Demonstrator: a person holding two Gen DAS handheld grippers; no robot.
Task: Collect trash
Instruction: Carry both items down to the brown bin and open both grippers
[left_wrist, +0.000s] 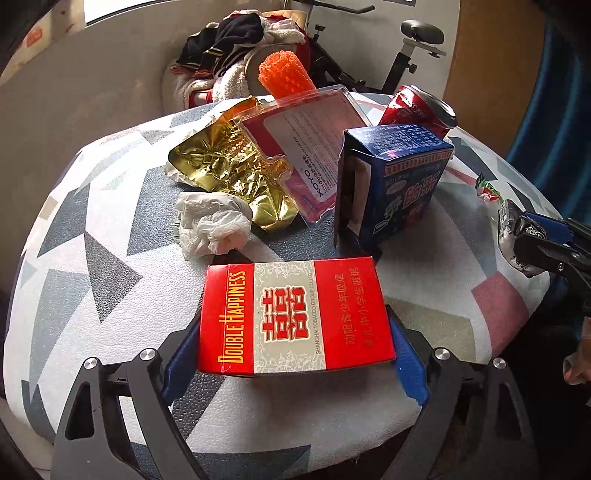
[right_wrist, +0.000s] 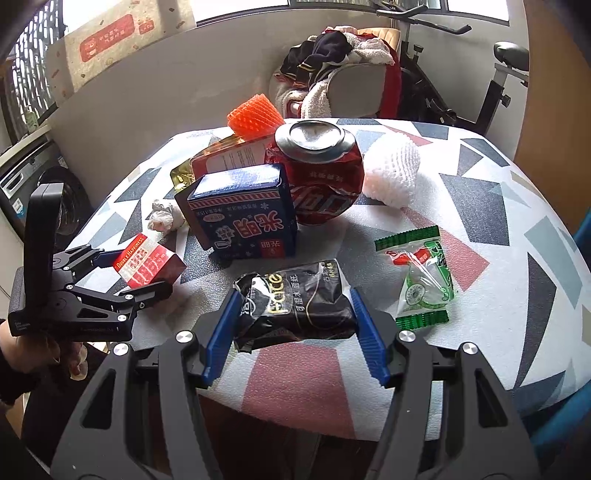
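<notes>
Left claw (left_wrist: 295, 354) straddles cigarette box (left_wrist: 295, 317) (contact unclear); right claw (right_wrist: 293, 332) grips black packet (right_wrist: 295, 302).

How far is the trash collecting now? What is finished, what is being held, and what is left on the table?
Nothing looks finished; no bin is in view. In hand: the right tool grips a black wrapper. The left tool has its jaws around a red cigarette box; whether they press is unclear. Left on the table: blue carton, crushed can, green wrapper, tissue, gold foil.
</notes>
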